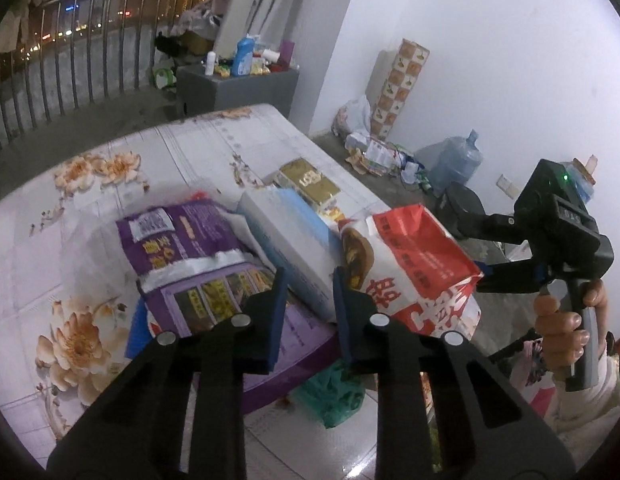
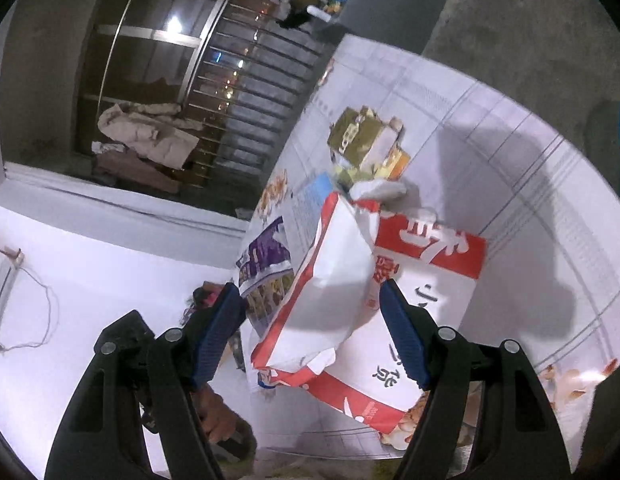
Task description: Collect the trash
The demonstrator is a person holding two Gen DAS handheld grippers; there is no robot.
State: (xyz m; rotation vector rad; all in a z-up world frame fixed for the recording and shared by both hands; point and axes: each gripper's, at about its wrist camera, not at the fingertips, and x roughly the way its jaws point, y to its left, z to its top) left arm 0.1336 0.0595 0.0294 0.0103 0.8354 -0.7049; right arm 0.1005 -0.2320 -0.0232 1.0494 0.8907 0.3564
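Spreading across the whole lower scene is the flower-print table [image 1: 110,208], and the litter sits heaped on its near right part. Biggest in the pile is the red-and-white bag [image 1: 409,264], lying at the right edge with its long axis running from near to far and its torn mouth pointing away, toward the far right. Left of it lies the white-and-blue box [image 1: 286,240], angled the same way, then the purple packet [image 1: 182,240] further left, and the gold carton [image 1: 310,184] beyond them.

The right gripper [image 2: 313,328] is the nearer one to that red bag: its jaws stand wide with the bag between them, pads not clearly pressing, so I judge nothing held yet. The left gripper [image 1: 310,308] has narrowed to a small gap right over the near end of the box, between purple packet and red bag; whether its pads bite anything, I cannot tell.
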